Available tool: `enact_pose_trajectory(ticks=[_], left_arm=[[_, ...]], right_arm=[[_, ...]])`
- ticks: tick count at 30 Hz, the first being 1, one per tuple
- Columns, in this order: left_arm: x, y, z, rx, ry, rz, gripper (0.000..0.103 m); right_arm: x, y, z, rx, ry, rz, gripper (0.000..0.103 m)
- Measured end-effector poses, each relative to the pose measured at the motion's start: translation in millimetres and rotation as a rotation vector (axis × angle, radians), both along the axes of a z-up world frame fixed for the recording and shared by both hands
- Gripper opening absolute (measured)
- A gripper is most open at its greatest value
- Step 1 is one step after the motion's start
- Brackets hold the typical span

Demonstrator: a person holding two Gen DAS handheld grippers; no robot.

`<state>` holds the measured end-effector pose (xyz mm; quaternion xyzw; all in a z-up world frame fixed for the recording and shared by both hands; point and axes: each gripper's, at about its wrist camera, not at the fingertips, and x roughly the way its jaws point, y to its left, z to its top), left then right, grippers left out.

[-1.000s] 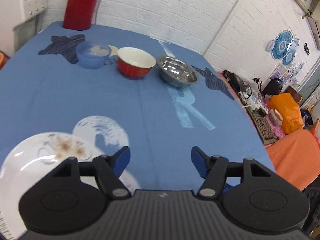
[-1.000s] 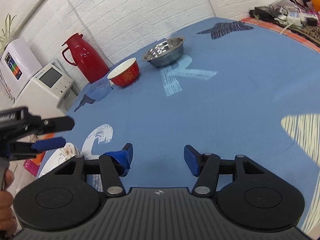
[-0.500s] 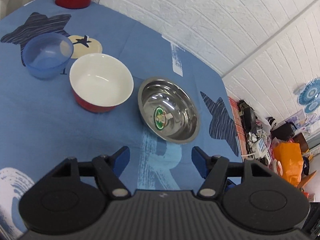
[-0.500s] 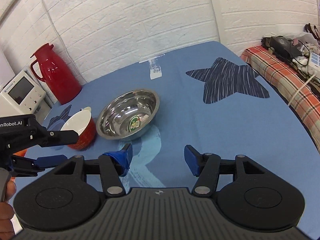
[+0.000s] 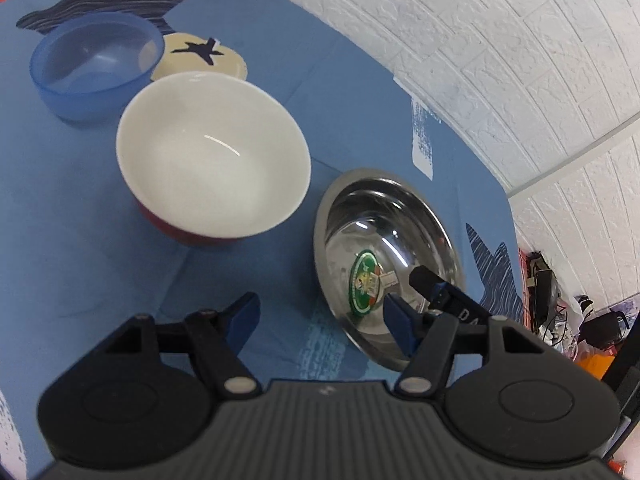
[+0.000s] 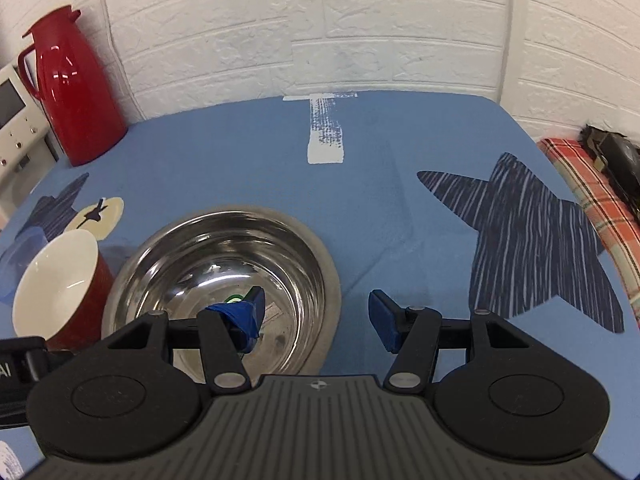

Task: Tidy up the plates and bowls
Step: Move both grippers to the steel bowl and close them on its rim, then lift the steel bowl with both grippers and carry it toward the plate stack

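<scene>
Steel bowl (image 6: pixel 224 248) has a round green sticker (image 5: pixel 364 282) inside, text too blurry to read. Right gripper (image 6: pixel 316 316) spread wide over its rim, left gripper (image 5: pixel 324 320) also released, nothing held.

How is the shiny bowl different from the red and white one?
The steel bowl is silver metal and mirror-like; the red bowl is red outside and plain white inside. The steel bowl looks wide and shallow, with a green sticker at its bottom; the red bowl looks deeper and has none. Both sit upright, empty, on the blue tablecloth.

White painted brick wall (image 6: pixel 360 32) at far side. Blue star-patterned tablecloth (image 6: pixel 400 184) covers table. Red plaid cloth (image 6: pixel 592 200) at right.
</scene>
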<state>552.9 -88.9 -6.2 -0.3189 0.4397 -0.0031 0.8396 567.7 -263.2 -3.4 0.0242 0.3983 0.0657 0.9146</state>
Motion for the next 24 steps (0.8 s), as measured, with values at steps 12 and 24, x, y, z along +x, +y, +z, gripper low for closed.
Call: enact_pose_trajectory(ticks=[12, 24], left_arm=[[18, -3, -7, 0.061, 0.014, -0.116, 0.015], [-77, 3, 17, 0.123, -0.032, -0.267, 0.009]], right_arm=[[5, 13, -10, -0.020, 0.018, 0.056, 0.027], [-99, 23, 11, 0.028, 0.000, 0.077, 0.028]])
